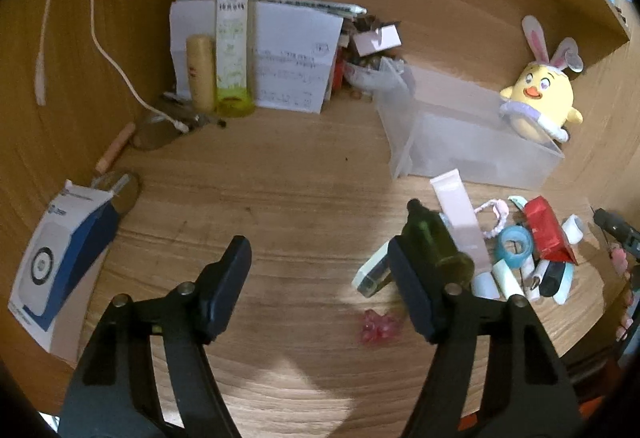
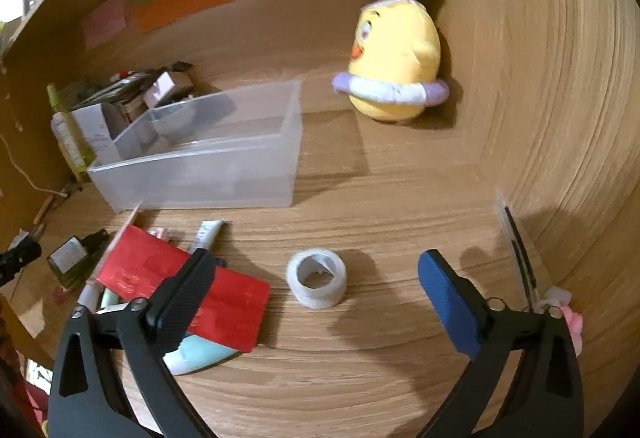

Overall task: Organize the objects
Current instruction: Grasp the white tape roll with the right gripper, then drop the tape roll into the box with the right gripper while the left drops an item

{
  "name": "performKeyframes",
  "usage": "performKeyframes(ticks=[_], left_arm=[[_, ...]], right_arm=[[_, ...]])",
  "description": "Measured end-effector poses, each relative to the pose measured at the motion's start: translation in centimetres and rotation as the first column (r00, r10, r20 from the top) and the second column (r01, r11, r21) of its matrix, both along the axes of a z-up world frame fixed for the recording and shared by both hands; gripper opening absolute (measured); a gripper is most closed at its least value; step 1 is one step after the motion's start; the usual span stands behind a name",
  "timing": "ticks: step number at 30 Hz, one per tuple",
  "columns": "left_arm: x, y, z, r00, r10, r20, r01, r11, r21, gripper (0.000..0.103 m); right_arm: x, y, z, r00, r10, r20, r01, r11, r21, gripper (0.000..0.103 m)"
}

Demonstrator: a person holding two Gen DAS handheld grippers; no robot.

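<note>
Starting at the left, your left gripper hangs with jaws wide and nothing held above the wooden desk. Right of it lies a pile: a dark green bottle, a pale pink tube and a red packet. Beyond sits the clear plastic bin. Your right gripper gapes wide around a white tape roll.

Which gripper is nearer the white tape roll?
Right. The right gripper frames the white tape roll between its open fingers; the left gripper sits open left of the clutter, roll far right.
</note>
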State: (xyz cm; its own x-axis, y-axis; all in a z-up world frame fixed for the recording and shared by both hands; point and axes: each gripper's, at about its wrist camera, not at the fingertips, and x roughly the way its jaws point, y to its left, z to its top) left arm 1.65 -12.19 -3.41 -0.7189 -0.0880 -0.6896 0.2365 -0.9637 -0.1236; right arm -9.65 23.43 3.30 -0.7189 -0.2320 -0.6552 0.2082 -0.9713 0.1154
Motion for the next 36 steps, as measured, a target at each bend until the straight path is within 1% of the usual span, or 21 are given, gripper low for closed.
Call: performKeyframes(ticks=[3, 5, 8, 10, 12, 13, 15, 16, 17, 18, 19, 20, 21, 22, 23, 28, 31, 36], left_arm=[[-0.2, 0.4, -0.6, 0.999, -0.038, 0.017, 0.038, 0.999, 0.016, 0.071], [-0.5, 0.5, -1.1, 0.997, -0.071, 0.029, 0.07, 0.997, 0.039, 0.071], [-0.9, 0.7, -1.7, 0.996, -0.081, 0.048, 0.078, 0.996, 0.052, 0.071], [-1.6, 0.5, -2.3, 0.994, -0.083, 0.066, 0.078, 0.994, 0.071, 0.071], [-2.2, 0.4, -2.7, 0.993, -0.086, 0.075, 0.079, 0.993, 0.09, 0.069], [-2.4, 0.4, -2.8, 0.993, -0.086, 0.077, 0.079, 0.993, 0.092, 0.067], [-2.7, 0.6, -2.7, 0.993, -0.095, 0.069, 0.088, 0.992, 0.091, 0.063], [-2.9, 0.7, -2.7, 0.992, -0.105, 0.066, 0.098, 0.99, 0.098, 0.057], [-3.1, 0.7, -2.7, 0.992, -0.11, 0.066, 0.103, 0.99, 0.099, 0.052], [-3.3, 0.9, -2.8, 0.991, -0.116, 0.068, 0.109, 0.989, 0.096, 0.049], [-3.5, 1.1, -2.8, 0.991, -0.117, 0.067, 0.111, 0.99, 0.086, 0.044], [-3.7, 1.2, -2.9, 0.991, -0.119, 0.067, 0.114, 0.99, 0.077, 0.037], [-3.8, 1.3, -2.9, 0.99, -0.122, 0.068, 0.117, 0.99, 0.073, 0.032], [-4.0, 1.4, -3.0, 0.99, -0.124, 0.069, 0.119, 0.99, 0.071, 0.022], [-4.1, 1.4, -3.0, 0.99, -0.124, 0.07, 0.119, 0.99, 0.07, 0.016], [-4.2, 1.3, -2.5, 0.993, -0.104, 0.057, 0.101, 0.993, 0.054, 0.016], [-4.4, 1.2, -1.2, 0.995, -0.096, 0.023, 0.095, 0.994, 0.05, 0.016], [-4.9, 1.7, 1.7, 0.994, -0.101, -0.041, 0.102, 0.995, 0.005, 0.016]], right_arm=[[-0.6, 0.4, -0.8, 0.999, -0.009, 0.037, 0.009, 1.0, -0.014, 0.086], [-1.1, 0.7, -1.2, 0.998, -0.008, 0.065, 0.01, 0.999, -0.031, 0.084], [-1.6, 0.8, -1.9, 0.995, -0.008, 0.095, 0.013, 0.999, -0.047, 0.083], [-2.0, 0.7, -2.3, 0.994, -0.007, 0.112, 0.012, 0.999, -0.042, 0.076], [-2.4, 0.5, -2.8, 0.992, -0.005, 0.128, 0.009, 0.999, -0.032, 0.066], [-2.5, 0.4, -2.9, 0.991, -0.003, 0.134, 0.007, 0.999, -0.031, 0.063], [-2.7, 0.3, -3.2, 0.99, -0.001, 0.139, 0.005, 1.0, -0.03, 0.055], [-2.8, 0.2, -3.3, 0.99, 0.001, 0.139, 0.004, 1.0, -0.031, 0.053], [-2.9, 0.2, -3.3, 0.99, 0.003, 0.14, 0.002, 0.999, -0.032, 0.047], [-3.0, 0.1, -3.4, 0.99, 0.007, 0.143, -0.003, 0.999, -0.033, 0.041], [-3.1, 0.0, -3.5, 0.989, 0.012, 0.145, -0.007, 0.999, -0.034, 0.038], [-3.1, -0.1, -3.5, 0.99, 0.012, 0.141, -0.007, 0.999, -0.032, 0.037], [-3.0, -0.1, -3.5, 0.991, 0.009, 0.134, -0.005, 1.0, -0.026, 0.037], [-3.0, -0.1, -3.4, 0.992, 0.007, 0.129, -0.005, 1.0, -0.022, 0.037], [-2.9, -0.1, -3.3, 0.992, 0.008, 0.122, -0.005, 1.0, -0.02, 0.037], [-2.8, -0.1, -2.1, 0.997, 0.014, 0.082, -0.012, 0.999, -0.033, 0.037], [-2.9, -0.3, -1.1, 0.998, 0.029, 0.052, -0.027, 0.999, -0.046, 0.037], [-3.1, -1.2, 1.0, 0.998, 0.064, -0.011, -0.065, 0.996, -0.056, 0.037]])
